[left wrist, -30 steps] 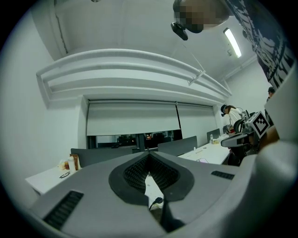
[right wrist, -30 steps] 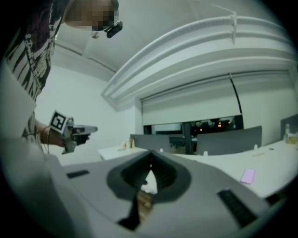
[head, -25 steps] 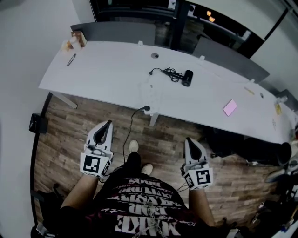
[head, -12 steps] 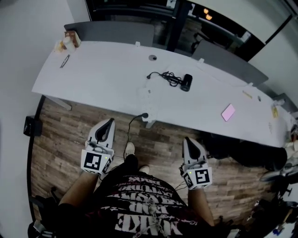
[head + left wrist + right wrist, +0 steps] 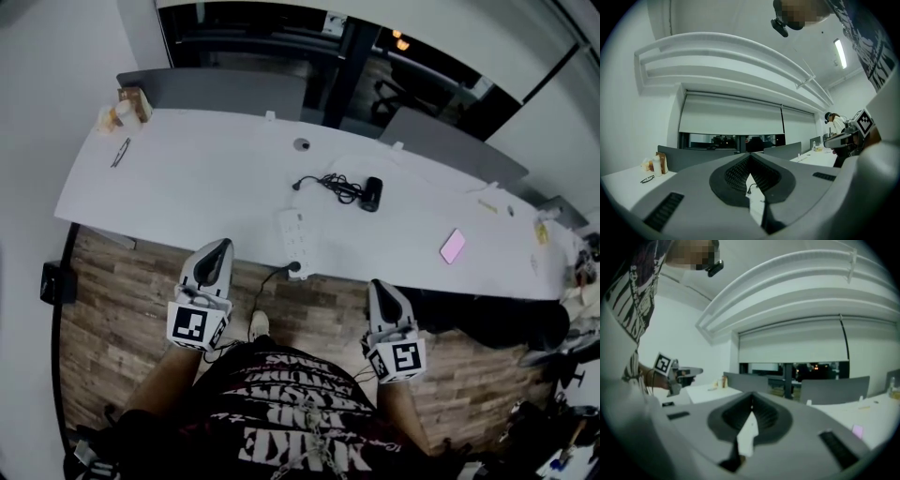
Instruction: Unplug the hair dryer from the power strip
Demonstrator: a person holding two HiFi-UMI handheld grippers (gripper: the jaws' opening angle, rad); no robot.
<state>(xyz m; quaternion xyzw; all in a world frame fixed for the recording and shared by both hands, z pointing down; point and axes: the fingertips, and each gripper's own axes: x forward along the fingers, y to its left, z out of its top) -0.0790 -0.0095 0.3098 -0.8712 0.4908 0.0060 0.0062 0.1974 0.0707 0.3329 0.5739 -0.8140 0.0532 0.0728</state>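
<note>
Black hair dryer [image 5: 374, 192] lies on the white counter [image 5: 187, 169] near the white power strip [image 5: 293, 234]; left gripper [image 5: 216, 248] and right gripper [image 5: 378, 286], both closed and empty, should open one before reaching in.

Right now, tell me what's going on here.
A person stands at a white table with a hand-held gripper in each hand. The left hand-held gripper and the right hand-held gripper are both shut and empty, at the table's near edge, touching nothing. The power strip lies between them near that edge. The hair dryer lies farther back, its cord bunched beside it.
</note>
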